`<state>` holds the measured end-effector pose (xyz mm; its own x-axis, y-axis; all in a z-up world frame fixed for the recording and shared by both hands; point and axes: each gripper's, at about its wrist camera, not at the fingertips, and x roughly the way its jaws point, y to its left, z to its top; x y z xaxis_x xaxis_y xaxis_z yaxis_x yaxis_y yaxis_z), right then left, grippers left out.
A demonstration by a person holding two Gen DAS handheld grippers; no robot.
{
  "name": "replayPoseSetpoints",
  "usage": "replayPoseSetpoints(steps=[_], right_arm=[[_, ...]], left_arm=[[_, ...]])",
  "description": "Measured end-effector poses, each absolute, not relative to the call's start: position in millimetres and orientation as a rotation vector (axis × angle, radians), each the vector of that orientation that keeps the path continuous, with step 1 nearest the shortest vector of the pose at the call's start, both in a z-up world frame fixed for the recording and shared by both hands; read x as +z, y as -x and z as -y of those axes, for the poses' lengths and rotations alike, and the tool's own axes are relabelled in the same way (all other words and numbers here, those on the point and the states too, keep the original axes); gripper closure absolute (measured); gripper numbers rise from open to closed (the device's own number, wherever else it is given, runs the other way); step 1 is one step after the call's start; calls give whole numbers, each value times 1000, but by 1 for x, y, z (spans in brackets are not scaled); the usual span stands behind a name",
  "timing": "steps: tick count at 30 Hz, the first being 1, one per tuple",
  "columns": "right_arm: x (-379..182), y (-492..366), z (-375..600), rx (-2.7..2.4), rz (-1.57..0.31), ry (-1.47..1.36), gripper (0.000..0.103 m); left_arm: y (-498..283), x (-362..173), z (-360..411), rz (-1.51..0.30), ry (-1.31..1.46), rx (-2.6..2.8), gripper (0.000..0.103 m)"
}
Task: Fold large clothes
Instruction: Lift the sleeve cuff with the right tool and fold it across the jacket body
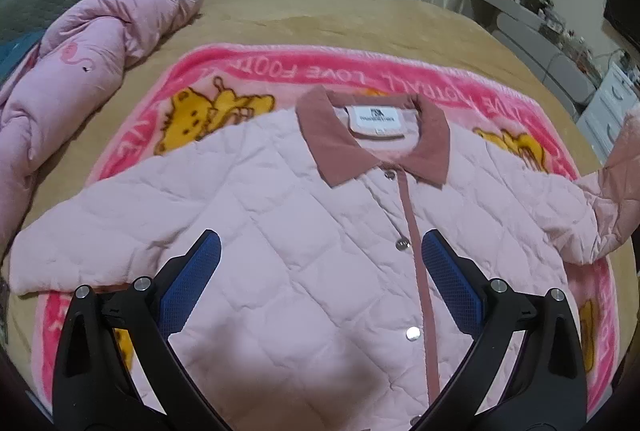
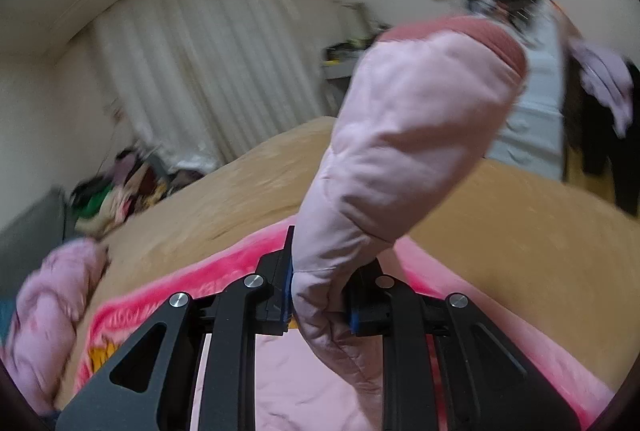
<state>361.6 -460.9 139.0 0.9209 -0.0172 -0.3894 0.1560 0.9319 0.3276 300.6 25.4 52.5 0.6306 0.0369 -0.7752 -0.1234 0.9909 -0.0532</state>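
Jacket [image 1: 256, 199] barely started: right hand-held gripper [image 2: 320, 295] pinches one sleeve [image 2: 404, 135] up, left hand-held gripper [image 1: 320, 259] wide open, empty.

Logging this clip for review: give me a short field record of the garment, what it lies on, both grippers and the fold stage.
garment: pink quilted jacket, front up, snapped shut, dusty-rose collar away from the camera
surface: pink cartoon blanket on a tan bed cover
left gripper: open, above the jacket's chest, holding nothing
right gripper: shut on the sleeve, which is lifted off the bed
other sleeve: flat, spread out sideways
fold stage: no fold laid yet
beside: rumpled pink duvet
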Motion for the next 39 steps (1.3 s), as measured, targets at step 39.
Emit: replayPoseSetpoints(steps=[39], right_arm=[[-12, -373, 70, 397, -714, -29, 82]], left_arm=[[-296, -11, -170, -875, 606, -81, 9]])
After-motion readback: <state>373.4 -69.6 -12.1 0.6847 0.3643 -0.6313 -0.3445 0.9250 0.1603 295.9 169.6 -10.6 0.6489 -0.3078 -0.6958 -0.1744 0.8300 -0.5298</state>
